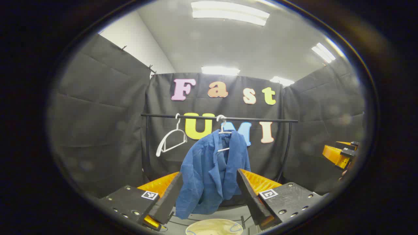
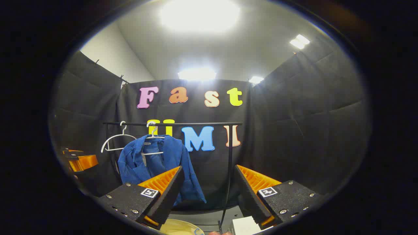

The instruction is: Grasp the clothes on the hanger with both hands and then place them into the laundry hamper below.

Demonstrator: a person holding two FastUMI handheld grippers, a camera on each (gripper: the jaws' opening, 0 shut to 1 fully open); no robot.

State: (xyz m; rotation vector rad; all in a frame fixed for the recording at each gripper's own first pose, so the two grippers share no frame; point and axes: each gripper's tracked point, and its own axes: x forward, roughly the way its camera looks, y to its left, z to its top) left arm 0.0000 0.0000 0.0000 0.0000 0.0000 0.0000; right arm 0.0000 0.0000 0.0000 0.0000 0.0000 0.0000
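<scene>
- In the left gripper view, the left gripper [image 1: 209, 192] is held level and aimed straight at the rack, its two fingers spread wide with nothing between them; the blue jacket [image 1: 210, 173] shows through the gap but lies farther off, untouched.
- The blue jacket hangs on a white hanger [image 1: 223, 132] hooked on the black rail [image 1: 218, 118]; just left of it on the rail hangs an empty white hanger [image 1: 171, 138].
- Each finger block carries a small square black-and-white marker; it holds no readable text.
- At the bottom edge of the left gripper view, a pale round rim, seemingly the laundry hamper [image 1: 214, 227], sits below the jacket, mostly cut off.
- At the far right of that view, the right gripper's orange and black body is seen partly, clipped by the edge.
- In the right gripper view, the right gripper [image 2: 207, 191] points right of the jacket [image 2: 153, 163], fingers wide apart and empty; its left finger overlaps the jacket's hem in the picture.
- The rack's upright post [image 2: 228, 169] runs down between the fingers.
- A white object at the bottom right is too cut off to identify.
</scene>
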